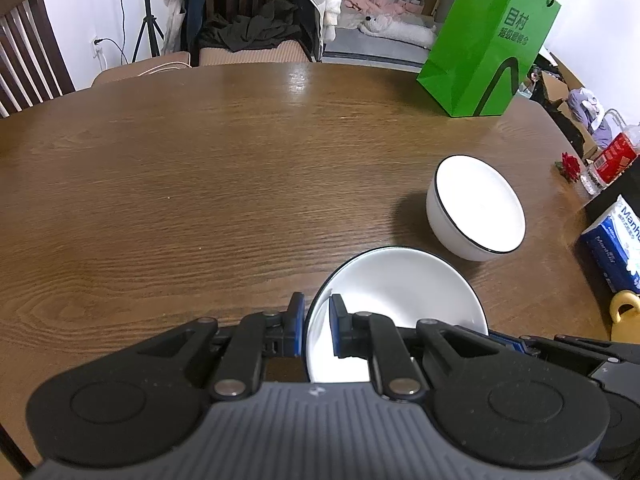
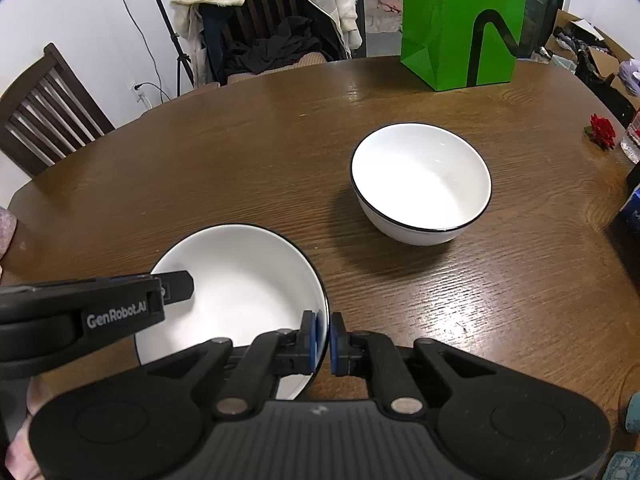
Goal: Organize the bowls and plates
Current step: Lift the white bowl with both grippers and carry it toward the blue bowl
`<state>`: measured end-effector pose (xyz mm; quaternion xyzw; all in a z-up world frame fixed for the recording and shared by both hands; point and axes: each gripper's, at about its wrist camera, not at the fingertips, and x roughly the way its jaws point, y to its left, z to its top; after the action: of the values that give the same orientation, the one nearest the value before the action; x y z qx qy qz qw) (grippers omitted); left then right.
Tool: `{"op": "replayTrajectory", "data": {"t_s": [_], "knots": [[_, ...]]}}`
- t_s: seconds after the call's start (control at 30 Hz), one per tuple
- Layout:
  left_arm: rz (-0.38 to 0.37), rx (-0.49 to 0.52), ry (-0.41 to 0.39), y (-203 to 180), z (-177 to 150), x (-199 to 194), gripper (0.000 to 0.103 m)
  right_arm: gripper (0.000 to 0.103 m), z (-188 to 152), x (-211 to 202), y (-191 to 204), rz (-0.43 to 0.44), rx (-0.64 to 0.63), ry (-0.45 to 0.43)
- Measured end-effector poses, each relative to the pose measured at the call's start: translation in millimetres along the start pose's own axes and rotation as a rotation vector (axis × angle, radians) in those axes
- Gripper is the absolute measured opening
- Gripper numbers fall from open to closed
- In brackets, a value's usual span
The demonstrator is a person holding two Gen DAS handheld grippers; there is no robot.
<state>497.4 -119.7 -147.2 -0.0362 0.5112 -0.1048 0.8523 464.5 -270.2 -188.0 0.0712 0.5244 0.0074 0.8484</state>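
Two white bowls with thin black rims are on the brown wooden table (image 1: pixel 200 184). The near bowl (image 1: pixel 400 300) (image 2: pixel 244 292) is held at both sides. My left gripper (image 1: pixel 316 324) is shut on its left rim, one finger inside and one outside. My right gripper (image 2: pixel 323 340) is shut on its right rim the same way. The left gripper also shows in the right wrist view (image 2: pixel 176 284), reaching into the bowl. The second bowl (image 1: pixel 476 208) (image 2: pixel 420 184) stands free, farther back and to the right.
A tall green paper bag (image 1: pixel 488 40) (image 2: pixel 464 20) stands at the table's far right. A blue tissue pack (image 1: pixel 612 248), a red box (image 1: pixel 616 156) and a red flower (image 2: pixel 600 130) lie along the right edge. Chairs with clothes (image 2: pixel 272 16) stand behind the table.
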Motion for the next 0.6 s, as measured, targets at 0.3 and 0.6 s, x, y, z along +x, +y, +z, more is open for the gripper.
{"op": "replayTrajectory", "data": {"t_s": [0.3,0.6], "knots": [[0.006,0.009,-0.023,-3.8,-13.0,-24.2,0.013,0.007,-7.9,-21.3,1.6,0.0,-0.006,-0.02],[0.009,0.01,-0.045,-7.6,-31.0,-52.1,0.013,0.007,-28.6,-46.7,6.3,0.005,-0.014,-0.042]]}}
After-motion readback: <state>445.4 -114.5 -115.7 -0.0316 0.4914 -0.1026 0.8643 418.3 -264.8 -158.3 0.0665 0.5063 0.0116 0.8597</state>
